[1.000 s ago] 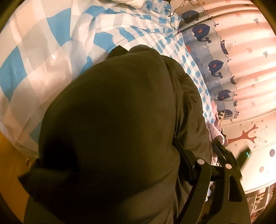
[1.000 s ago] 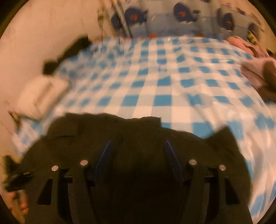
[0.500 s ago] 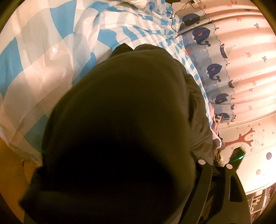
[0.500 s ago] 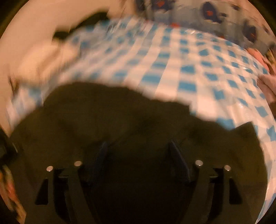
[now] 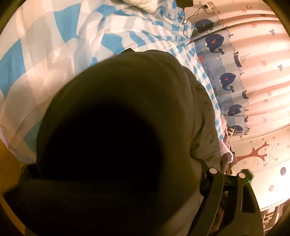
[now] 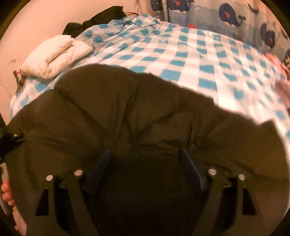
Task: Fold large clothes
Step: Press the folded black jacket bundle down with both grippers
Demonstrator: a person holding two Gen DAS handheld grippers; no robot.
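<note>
A large dark olive puffy jacket (image 5: 126, 101) fills most of the left wrist view and lies on a bed with a blue-and-white checked cover (image 5: 45, 45). It also fills the lower half of the right wrist view (image 6: 117, 109). The jacket drapes over my left gripper; only its right finger (image 5: 213, 183) shows, so its state is hidden. My right gripper (image 6: 145, 156) has its blue pads (image 6: 101, 163) spread wide, with bunched jacket fabric lying between them.
A folded white puffy garment (image 6: 56, 54) lies at the bed's far left, with a black item (image 6: 101, 18) behind it. A whale-print curtain (image 6: 235, 14) hangs beyond the bed. Pink clothing (image 6: 282, 87) sits at the right edge. The checked cover (image 6: 199, 54) lies beyond the jacket.
The jacket has been carried farther onto the bed and now covers more of both views. The right wrist view has steadied after motion blur.
</note>
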